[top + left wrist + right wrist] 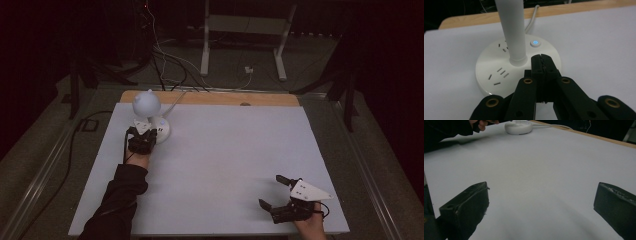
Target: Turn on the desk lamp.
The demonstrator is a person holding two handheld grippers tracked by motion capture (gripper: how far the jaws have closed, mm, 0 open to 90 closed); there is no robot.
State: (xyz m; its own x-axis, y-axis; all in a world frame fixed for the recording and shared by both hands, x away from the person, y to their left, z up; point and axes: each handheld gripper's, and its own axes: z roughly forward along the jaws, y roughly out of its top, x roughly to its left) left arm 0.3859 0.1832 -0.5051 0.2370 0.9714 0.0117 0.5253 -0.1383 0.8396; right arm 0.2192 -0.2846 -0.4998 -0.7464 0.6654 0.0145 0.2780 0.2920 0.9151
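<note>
At far left of the table, your left gripper, jaws pressed together, hovers over the lamp base just short of its lit power button (press squarely); right gripper spread, idle near right.

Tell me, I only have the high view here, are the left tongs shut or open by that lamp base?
Observer: Shut. In the left gripper view the left tongs are closed on themselves with nothing between them, tips over the lamp base, just right of the lamp stem.
Operator: Is the lamp powered?
Observer: The power button on the base shows a blue glowing ring, just beyond the tips.
Operator: Anything else on that base?
Observer: Socket slots are set into its top, none with a plug in them.
Operator: And the right tongs?
Observer: The right tongs are wide open above bare white table, holding nothing.
</note>
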